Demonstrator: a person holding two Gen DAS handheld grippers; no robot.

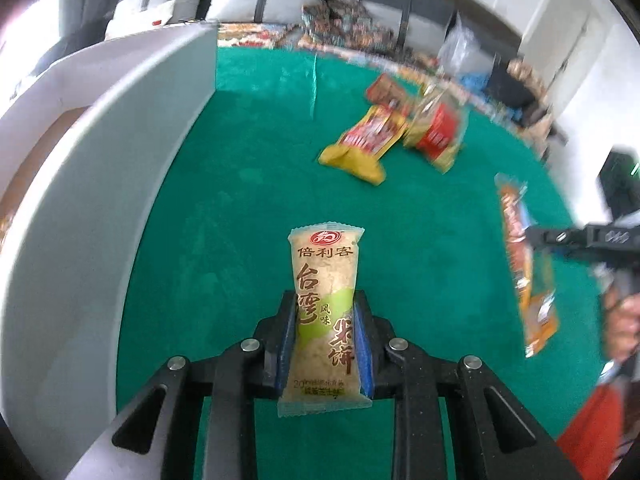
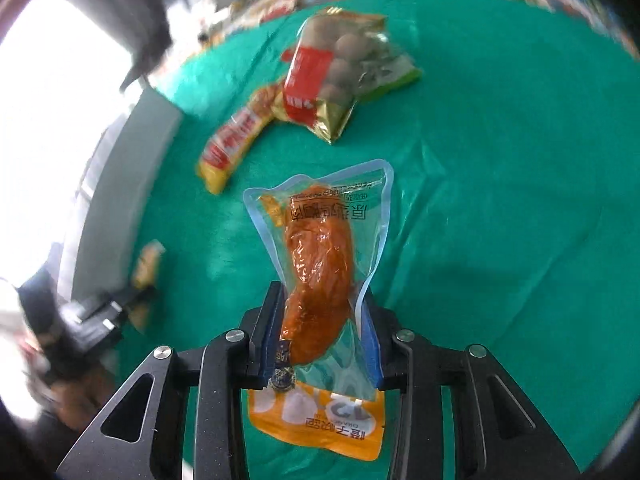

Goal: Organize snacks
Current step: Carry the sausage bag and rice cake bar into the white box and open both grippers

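Note:
My left gripper is shut on a beige and green rice cracker packet, held lengthwise above the green cloth. My right gripper is shut on a clear pouch with an orange chicken piece, also lifted off the cloth. That pouch and the right gripper's black finger show at the right edge of the left wrist view. The left gripper and its packet appear blurred at the left of the right wrist view.
A yellow and red snack pack and a gold and red bag of round balls lie together on the far cloth. A white bin wall stands at the left. More packets are piled beyond the cloth.

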